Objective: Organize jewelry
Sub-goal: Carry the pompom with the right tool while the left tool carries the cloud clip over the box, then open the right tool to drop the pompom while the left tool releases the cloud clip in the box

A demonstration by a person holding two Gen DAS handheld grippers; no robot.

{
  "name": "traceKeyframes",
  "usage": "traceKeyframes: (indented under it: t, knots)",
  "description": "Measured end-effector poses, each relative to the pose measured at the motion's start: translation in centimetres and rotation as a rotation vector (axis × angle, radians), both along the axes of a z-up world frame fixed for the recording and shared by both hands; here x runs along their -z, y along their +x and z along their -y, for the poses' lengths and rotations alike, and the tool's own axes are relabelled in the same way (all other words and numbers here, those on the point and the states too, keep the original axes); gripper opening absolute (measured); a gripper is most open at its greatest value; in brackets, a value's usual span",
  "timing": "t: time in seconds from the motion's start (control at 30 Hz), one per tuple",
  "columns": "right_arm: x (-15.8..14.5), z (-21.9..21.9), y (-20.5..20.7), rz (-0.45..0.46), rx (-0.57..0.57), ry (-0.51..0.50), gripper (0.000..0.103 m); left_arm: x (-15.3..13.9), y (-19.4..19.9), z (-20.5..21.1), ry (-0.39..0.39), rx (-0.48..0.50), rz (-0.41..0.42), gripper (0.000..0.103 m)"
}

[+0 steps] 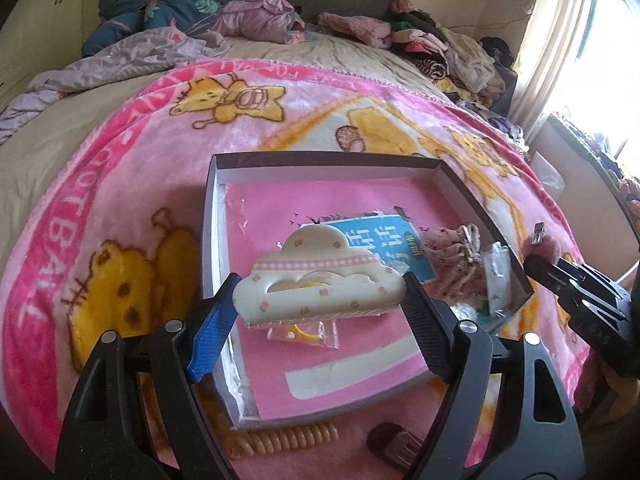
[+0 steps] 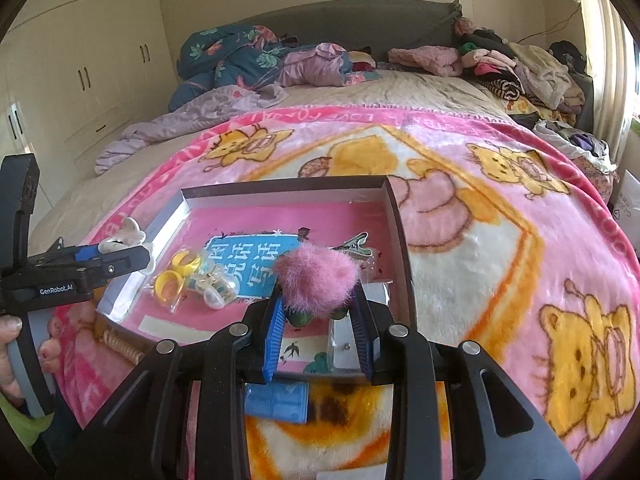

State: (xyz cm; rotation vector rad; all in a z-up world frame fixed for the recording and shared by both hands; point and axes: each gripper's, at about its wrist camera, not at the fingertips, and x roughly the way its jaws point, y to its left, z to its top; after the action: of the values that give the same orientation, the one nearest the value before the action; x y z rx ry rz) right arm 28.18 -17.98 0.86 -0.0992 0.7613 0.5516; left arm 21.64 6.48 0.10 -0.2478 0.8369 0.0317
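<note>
I hold two items over the shallow grey cardboard box [image 1: 460,178] for sorting: my left gripper [image 1: 320,304] clamps the cream cloud-shaped plastic hair claw [image 1: 316,280], my right gripper [image 2: 320,300] pinches the fluffy pink pom-pom clip [image 2: 316,278].
</note>
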Motion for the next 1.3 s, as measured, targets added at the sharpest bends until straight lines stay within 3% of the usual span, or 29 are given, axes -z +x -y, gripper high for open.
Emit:
traceKeyframes:
  t: [0.4, 0.93, 1.2, 1.3]
  knots:
    - [2.2, -2.9, 1.3, -0.052, -0.063, -0.011, 0.029, 1.8, 2.4, -1.3, 0.011, -0.020, -0.037, 0.070]
    - [5.1, -6.2, -0.6, -0.131, -0.161, -0.043, 0.029, 2.8, 3.7, -1.3, 0.022, -0.008, -0.049, 0.070]
    - [5.0, -6.7, -0.9, -0.141, -0.176, -0.043, 0.033, 3.0, 4.1, -1.1, 0.022, -0.001, -0.055, 0.071]
    - [4.9, -6.7, -0.9, -0.140, -0.174, -0.042, 0.041, 3.2, 4.1, -1.2, 0.019, -0.002, -0.059, 0.071]
